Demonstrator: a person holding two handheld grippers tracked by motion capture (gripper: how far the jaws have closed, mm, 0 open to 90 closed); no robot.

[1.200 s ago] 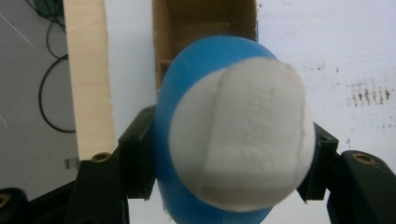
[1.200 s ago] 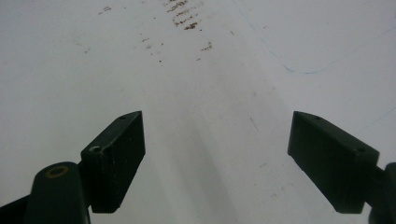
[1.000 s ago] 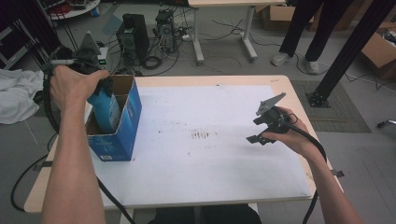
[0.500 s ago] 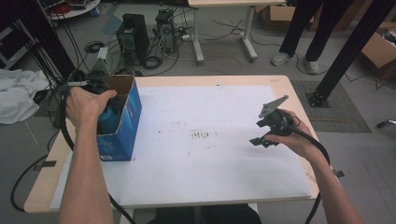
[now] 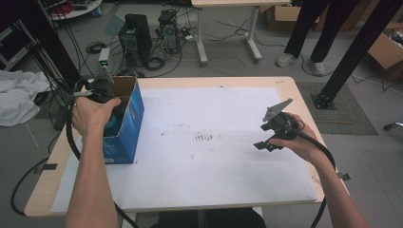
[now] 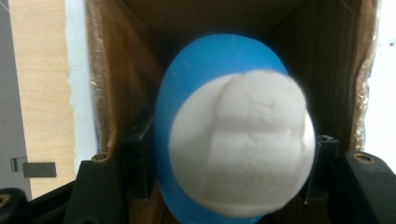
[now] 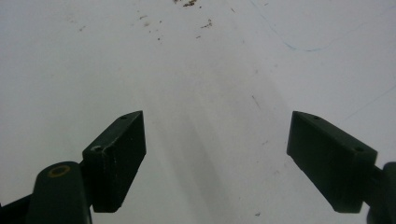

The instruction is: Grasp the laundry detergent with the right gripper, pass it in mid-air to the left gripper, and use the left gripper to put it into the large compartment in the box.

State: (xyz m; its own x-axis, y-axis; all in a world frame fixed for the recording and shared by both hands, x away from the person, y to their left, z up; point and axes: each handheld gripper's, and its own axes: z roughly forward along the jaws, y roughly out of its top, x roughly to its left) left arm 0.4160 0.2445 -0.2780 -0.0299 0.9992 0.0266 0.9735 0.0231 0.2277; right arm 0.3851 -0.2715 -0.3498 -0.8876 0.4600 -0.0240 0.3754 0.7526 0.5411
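Item: smooth blue egg-shaped object with a matte white rounded cap [image 6: 238, 149], clamped between the jaws of the left gripper [image 5: 97, 90] inside the open blue cardboard box [image 5: 124, 124] with raw brown inner walls, at the left of the white-sheeted wooden table [image 5: 214, 166]. Right gripper [image 7: 215, 158]: black, blocky jaws spread wide, empty, above the bare stained sheet at the right, well apart from the box.
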